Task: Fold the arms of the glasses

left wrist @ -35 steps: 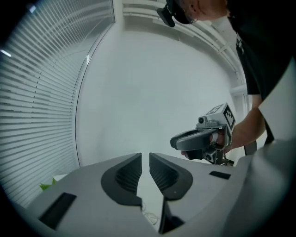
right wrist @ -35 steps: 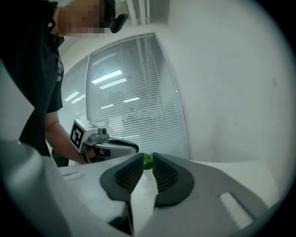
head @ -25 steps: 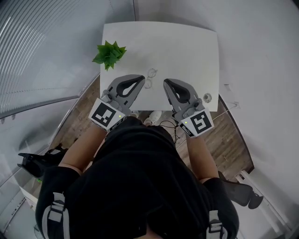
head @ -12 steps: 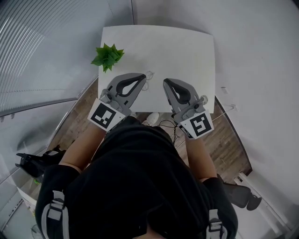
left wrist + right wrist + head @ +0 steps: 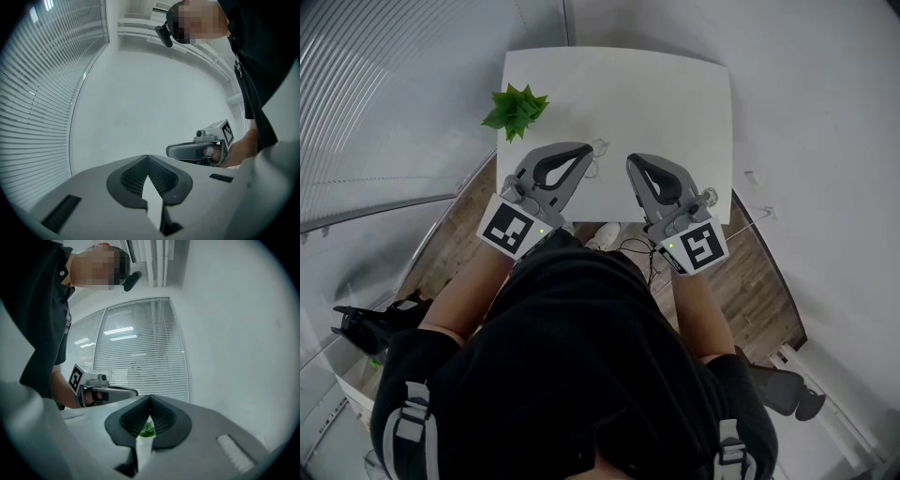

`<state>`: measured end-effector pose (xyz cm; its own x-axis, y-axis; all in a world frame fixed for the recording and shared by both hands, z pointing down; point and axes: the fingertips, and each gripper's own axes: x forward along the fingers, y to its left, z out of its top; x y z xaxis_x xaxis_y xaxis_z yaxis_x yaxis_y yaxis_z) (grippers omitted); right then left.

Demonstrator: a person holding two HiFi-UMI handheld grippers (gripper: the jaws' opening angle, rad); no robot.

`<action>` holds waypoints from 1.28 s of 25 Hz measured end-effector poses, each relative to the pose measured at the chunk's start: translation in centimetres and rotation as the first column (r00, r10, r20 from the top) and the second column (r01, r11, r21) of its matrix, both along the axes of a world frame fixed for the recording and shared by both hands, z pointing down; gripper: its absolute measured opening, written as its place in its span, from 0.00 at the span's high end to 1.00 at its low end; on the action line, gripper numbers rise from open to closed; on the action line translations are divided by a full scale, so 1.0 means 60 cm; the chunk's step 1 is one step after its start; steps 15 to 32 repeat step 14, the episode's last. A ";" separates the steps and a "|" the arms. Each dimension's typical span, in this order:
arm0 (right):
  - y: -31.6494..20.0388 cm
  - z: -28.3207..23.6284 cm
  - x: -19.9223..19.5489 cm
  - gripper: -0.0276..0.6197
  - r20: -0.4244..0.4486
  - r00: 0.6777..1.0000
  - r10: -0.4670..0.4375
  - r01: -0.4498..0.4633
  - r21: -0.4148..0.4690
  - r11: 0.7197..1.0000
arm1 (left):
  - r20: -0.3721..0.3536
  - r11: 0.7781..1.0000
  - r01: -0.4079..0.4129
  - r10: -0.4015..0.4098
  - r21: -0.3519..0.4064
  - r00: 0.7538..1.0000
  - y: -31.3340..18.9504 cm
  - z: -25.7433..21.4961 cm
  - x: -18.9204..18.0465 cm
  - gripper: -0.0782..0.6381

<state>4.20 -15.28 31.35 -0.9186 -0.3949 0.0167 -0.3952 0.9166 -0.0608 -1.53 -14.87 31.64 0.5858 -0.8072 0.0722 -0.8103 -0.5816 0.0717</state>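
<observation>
Glasses [image 5: 597, 159] lie on the white table [image 5: 656, 94] near its front edge, and from the head view I get only a thin, pale wire outline of them, partly covered by the tip of the left gripper [image 5: 587, 150]. I cannot make out whether their arms are folded in or standing out. The right gripper [image 5: 632, 161] hangs close by, a little apart from the frame. A green plant [image 5: 517, 111] sits at the table's left edge. I see no tray, box or case anywhere, and any pot under the plant is hidden by its leaves.

In the left gripper view the jaws meet at their tips with nothing between them. Beyond them are bare wall and the other gripper in the person's hand.

In the right gripper view the jaws are likewise pressed together and empty. The green in the slot behind the tips is the plant, far off.

My judgement is that this fits either the pause before going in on the frame or the pull-back after the arms were closed. Before committing to anything, I would want a clearer look at the hinges.
</observation>
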 end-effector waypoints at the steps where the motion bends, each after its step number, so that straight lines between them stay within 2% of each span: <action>1: 0.001 0.000 0.000 0.94 0.000 1.000 0.001 -0.001 0.000 1.000 | 0.002 1.000 0.000 0.000 0.001 1.000 0.001 0.000 0.000 0.88; 32: 0.002 0.013 0.000 0.94 -0.026 1.000 0.007 -0.007 -0.003 1.000 | 0.012 1.000 0.012 -0.012 -0.006 1.000 0.004 0.009 -0.008 0.88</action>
